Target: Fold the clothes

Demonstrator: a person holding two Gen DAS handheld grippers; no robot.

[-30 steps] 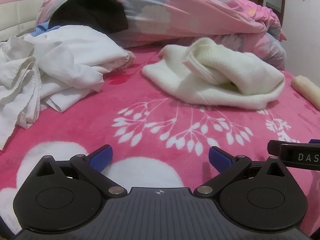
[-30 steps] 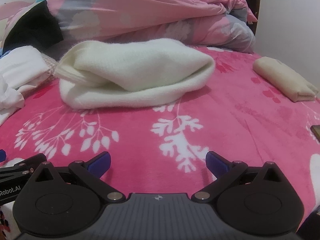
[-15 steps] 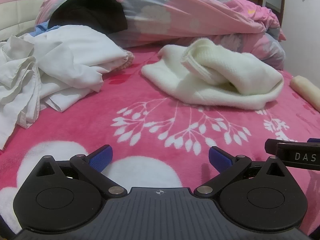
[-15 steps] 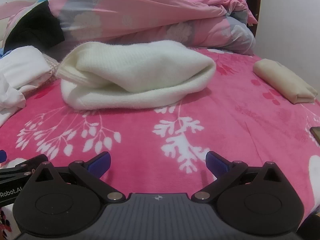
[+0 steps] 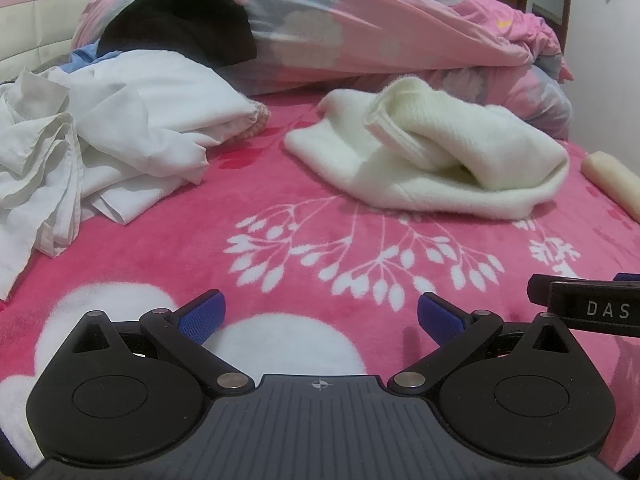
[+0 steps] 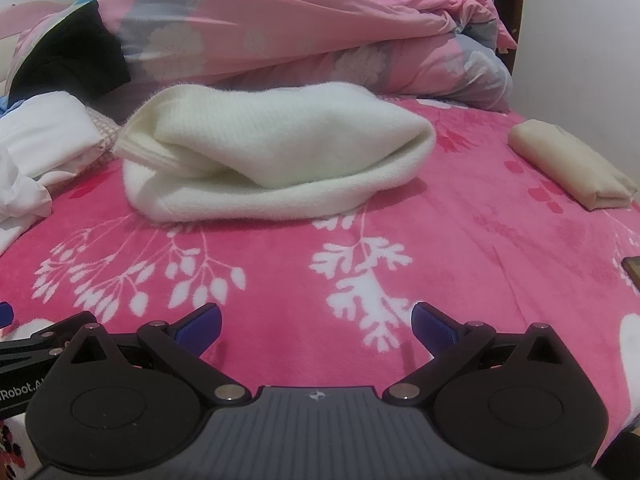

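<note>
The left gripper (image 5: 319,314) hangs low over the near part of the bed, its blue-tipped fingers (image 5: 202,314) spread wide with nothing between them but the pink blanket (image 5: 304,184) and its white leaf print. The right gripper (image 6: 316,324) sits just beside it, to its right, with fingers (image 6: 432,326) equally wide apart and empty; part of its black body shows at the right edge of the left wrist view, and part of the left one shows at the left edge of the right wrist view.

The cream sweater (image 6: 276,152) lies folded over on itself on the blanket, in the middle of the bed and farther away than both grippers, apart from them. Its ribbed hem faces left and its rounded fold faces right. From the left wrist view the same sweater (image 5: 440,160) lies to the far right.

A heap of crumpled white clothes (image 5: 100,132) lies on the left side of the bed, near the sweater but not touching it. Behind them, at the far side, a bunched pink quilt (image 6: 320,28) runs across the bed, with a black garment (image 5: 180,20) resting on its left end. A small folded beige cloth (image 6: 572,164) lies on the right side of the blanket, well apart from the sweater, close to the white wall (image 6: 580,60).
</note>
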